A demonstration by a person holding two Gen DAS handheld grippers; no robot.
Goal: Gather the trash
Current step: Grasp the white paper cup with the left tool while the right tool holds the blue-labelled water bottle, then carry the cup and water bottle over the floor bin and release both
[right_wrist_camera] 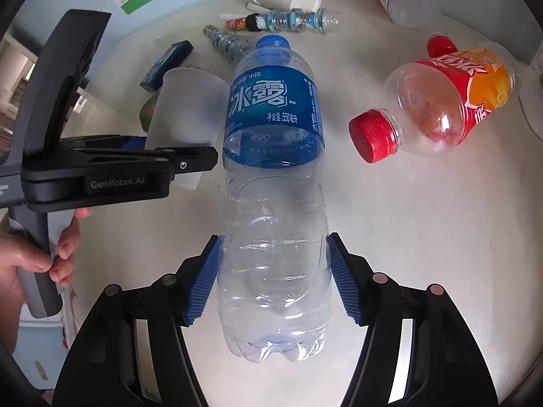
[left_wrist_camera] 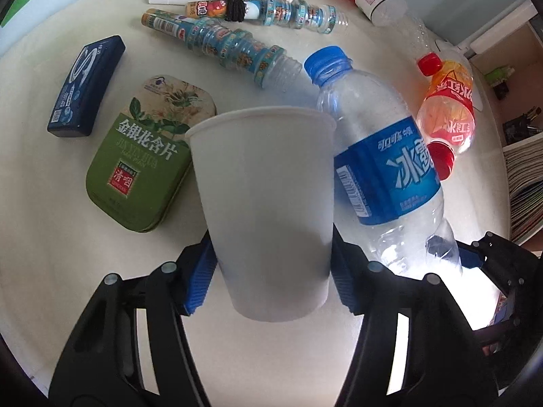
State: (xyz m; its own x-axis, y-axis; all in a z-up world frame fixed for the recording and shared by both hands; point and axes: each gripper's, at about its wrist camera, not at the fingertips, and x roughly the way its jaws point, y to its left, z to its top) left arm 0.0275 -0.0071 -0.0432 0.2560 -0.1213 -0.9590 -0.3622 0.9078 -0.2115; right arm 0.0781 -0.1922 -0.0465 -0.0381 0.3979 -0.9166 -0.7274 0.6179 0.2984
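A white paper cup point(left_wrist_camera: 268, 210) sits clamped between the blue pads of the left gripper point(left_wrist_camera: 271, 264), held above the round white table point(left_wrist_camera: 68, 254). Just beside it, a clear plastic water bottle with a blue label and cap point(right_wrist_camera: 271, 176) is pinched low on its body by the right gripper point(right_wrist_camera: 273, 278) — also off the table. Behind lie a green tin point(left_wrist_camera: 142, 156) and an orange-labelled bottle with a red cap point(right_wrist_camera: 437, 108).
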